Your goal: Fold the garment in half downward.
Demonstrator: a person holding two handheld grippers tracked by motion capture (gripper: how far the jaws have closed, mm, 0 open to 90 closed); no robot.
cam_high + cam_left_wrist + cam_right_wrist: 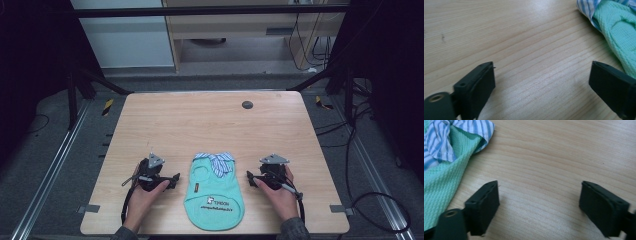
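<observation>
On our wooden counter [200, 125] we list one small mint-green knitted garment [214, 200], laid flat at the near edge, midway between our hands. Its blue-and-white striped collar [216, 161] sits at the far end; dark lettering marks its near half, with a small tag to the left.

Left claw [176, 179]: resting on the counter just left of the garment, tips pointing toward it, jaws spread wide with bare wood between them. In the left gripper view the green knit [621, 32] lies just beyond the right-hand jaw.

Right claw [248, 177]: resting just right of the garment, tips toward it, jaws likewise parted and holding nothing. In the right gripper view the striped collar [461, 135] lies at the upper left.

A dark round cap [247, 104] is set into the far part of the counter.
</observation>
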